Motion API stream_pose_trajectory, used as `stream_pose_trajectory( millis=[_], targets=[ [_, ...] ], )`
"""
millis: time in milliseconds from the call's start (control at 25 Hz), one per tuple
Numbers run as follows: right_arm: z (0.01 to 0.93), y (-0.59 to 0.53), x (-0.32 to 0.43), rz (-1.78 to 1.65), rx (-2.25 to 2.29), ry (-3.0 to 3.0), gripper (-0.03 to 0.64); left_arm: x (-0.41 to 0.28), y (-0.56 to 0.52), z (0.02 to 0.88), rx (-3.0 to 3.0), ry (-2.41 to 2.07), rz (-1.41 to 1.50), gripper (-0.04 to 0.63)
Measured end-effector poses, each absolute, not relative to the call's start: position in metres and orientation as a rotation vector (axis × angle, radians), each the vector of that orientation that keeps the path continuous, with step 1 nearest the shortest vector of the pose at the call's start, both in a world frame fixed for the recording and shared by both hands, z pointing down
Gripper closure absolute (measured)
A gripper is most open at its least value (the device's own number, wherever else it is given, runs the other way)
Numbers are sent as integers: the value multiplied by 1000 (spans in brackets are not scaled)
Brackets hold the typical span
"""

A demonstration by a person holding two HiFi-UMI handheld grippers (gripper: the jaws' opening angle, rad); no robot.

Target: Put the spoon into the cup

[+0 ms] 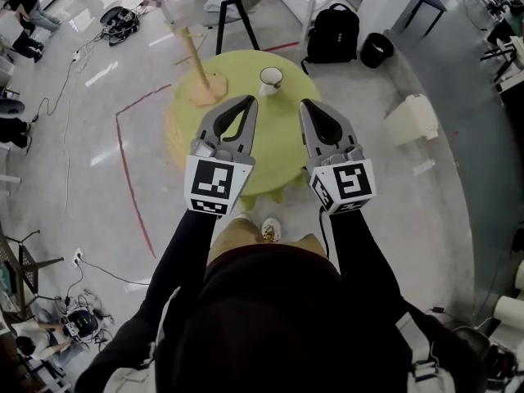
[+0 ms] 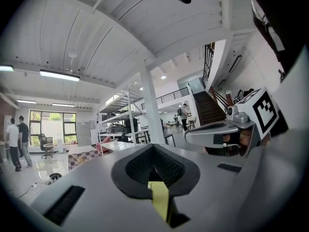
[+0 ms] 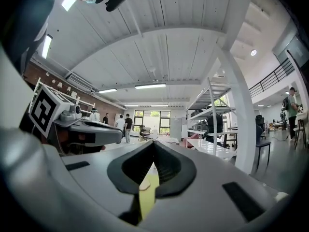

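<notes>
A white cup (image 1: 270, 79) stands upright near the far edge of the round yellow-green table (image 1: 278, 150). At the table's far left is a pale wooden piece (image 1: 202, 82) with a long stem and a wide rounded end; I cannot tell whether it is the spoon. My left gripper (image 1: 250, 101) and right gripper (image 1: 304, 105) hang side by side over the table, level, short of the cup. Both are shut with nothing between the jaws. The left gripper view shows its pads (image 2: 153, 148) meeting, and the right gripper view shows the same for its pads (image 3: 154, 144).
Beyond the table stand a black backpack (image 1: 332, 33), a dark bin (image 1: 377, 50) and a stool (image 1: 233, 2). A white box (image 1: 412, 117) lies on the floor at the right. Red tape (image 1: 123, 150) and cables run along the floor at the left. People stand far off.
</notes>
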State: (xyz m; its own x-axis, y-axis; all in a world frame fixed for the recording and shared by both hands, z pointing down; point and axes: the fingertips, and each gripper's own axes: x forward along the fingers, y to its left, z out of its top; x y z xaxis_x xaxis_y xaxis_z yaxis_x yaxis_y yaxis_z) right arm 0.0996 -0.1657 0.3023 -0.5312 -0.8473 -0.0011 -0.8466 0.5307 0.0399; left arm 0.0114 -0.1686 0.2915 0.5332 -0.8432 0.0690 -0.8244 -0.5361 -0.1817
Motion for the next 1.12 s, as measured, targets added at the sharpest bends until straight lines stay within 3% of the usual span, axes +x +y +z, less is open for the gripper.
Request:
stream_pose_trajectory(
  millis=[1120],
  targets=[
    [301,-161,117,-85,1540,-2711,591,16,-161,287,-2591,1480,-197,580]
  ],
)
